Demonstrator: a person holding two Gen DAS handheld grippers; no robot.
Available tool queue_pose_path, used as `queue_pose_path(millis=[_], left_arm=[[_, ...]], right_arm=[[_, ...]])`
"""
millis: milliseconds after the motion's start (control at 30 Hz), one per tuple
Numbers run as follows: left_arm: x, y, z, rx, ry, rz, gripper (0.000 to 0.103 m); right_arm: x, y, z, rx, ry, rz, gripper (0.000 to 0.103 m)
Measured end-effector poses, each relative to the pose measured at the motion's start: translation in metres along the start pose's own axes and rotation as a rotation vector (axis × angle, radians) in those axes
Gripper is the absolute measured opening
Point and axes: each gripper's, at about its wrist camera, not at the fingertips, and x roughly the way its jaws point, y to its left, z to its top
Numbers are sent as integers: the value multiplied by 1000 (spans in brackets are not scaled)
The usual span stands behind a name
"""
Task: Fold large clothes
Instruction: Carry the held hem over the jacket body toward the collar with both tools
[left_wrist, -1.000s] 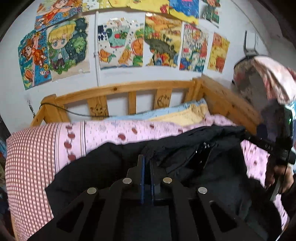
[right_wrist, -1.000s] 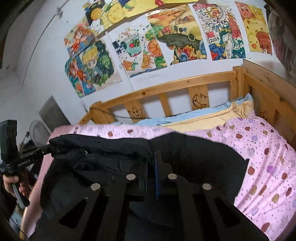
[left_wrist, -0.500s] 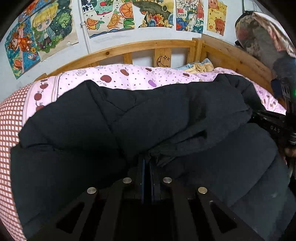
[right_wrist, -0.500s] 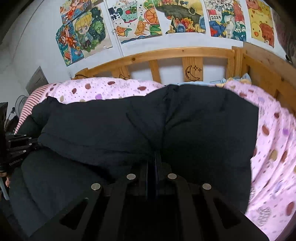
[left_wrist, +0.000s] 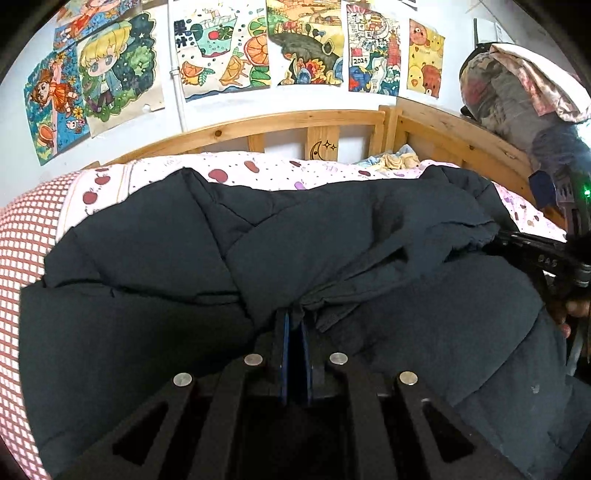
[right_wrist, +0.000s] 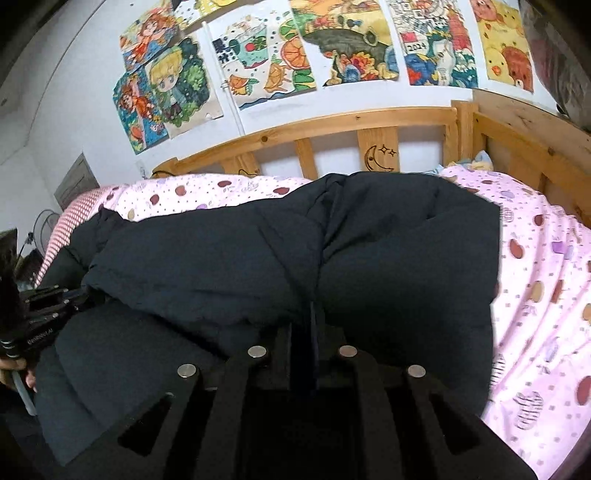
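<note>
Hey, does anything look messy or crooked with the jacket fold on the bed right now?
The dark jacket is folded unevenly: its upper layer bunches into a wrinkled ridge near the left gripper, and its folded edge runs slanted. No damage shows.

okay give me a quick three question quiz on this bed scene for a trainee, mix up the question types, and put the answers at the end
1. True or false: the left claw is shut on the dark padded coat.
2. Multiple choice: the coat lies on A) a bare wooden floor, B) a pink spotted bedsheet, C) a metal table.
3. Fill in: the slat of the wooden headboard behind the coat bears a carved ____ with stars.

Key: 1 true, its pads pinch a fold of fabric. 2 B. 3 moon.
</note>
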Motion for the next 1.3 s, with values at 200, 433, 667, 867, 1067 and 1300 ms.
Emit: queue_pose_path(millis=[200, 433, 667, 867, 1067, 1300], left_arm=[[-18, 7, 9, -55, -10, -16, 28], [-67, 14, 33, -101, -306, -18, 45], [-9, 12, 91, -212, -134, -215, 44], [35, -13, 64, -67, 51, -301, 27], [56, -33, 28, 74, 117, -220, 21], [62, -40, 14, 94, 77, -162, 20]], right_arm=[[-39, 5, 21, -41, -58, -10, 9], [-50, 10, 62, -17, -123, 29, 9], [11, 20, 85, 89, 4, 190, 9], [57, 24, 42, -16, 224, 197, 9], [76, 19, 2, -54, 236, 226, 6], [68, 22, -14, -73, 139, 200, 4]])
